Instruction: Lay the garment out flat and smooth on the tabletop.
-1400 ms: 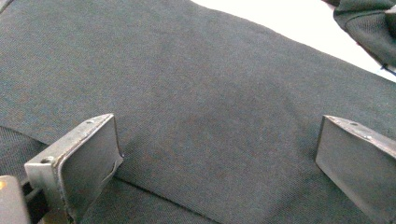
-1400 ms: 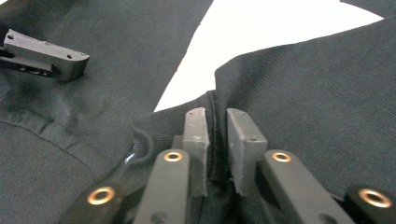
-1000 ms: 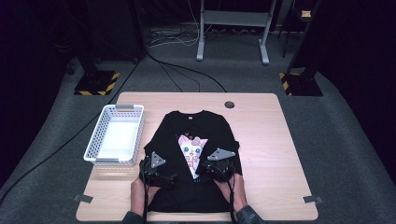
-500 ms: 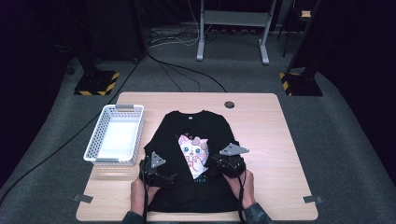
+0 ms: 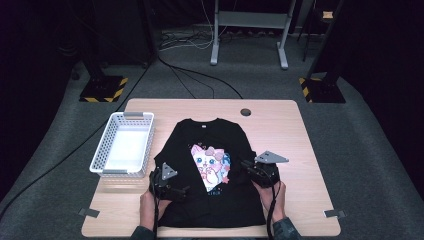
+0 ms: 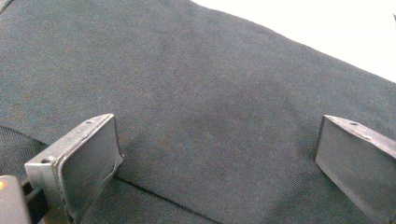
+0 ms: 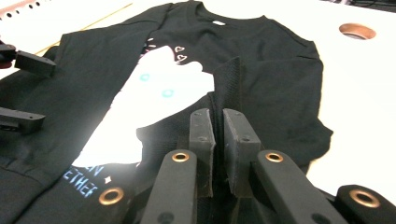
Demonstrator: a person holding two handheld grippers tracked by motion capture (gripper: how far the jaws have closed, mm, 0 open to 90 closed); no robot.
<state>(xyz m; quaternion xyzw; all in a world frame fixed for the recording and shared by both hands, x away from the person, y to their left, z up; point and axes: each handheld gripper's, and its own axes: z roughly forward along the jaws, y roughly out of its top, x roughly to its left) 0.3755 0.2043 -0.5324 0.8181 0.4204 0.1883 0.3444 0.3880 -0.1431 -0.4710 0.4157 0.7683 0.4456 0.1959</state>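
Shirt (image 7: 224,88) fold between closed right jaws

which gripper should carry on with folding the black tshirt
Right, likely. The right gripper is shut on a fold of the black t-shirt, while the left gripper stands open over flat cloth, gripping nothing.

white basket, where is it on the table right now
In the high view the white basket sits on the left side of the table, just left of the black t-shirt and beyond the left gripper.
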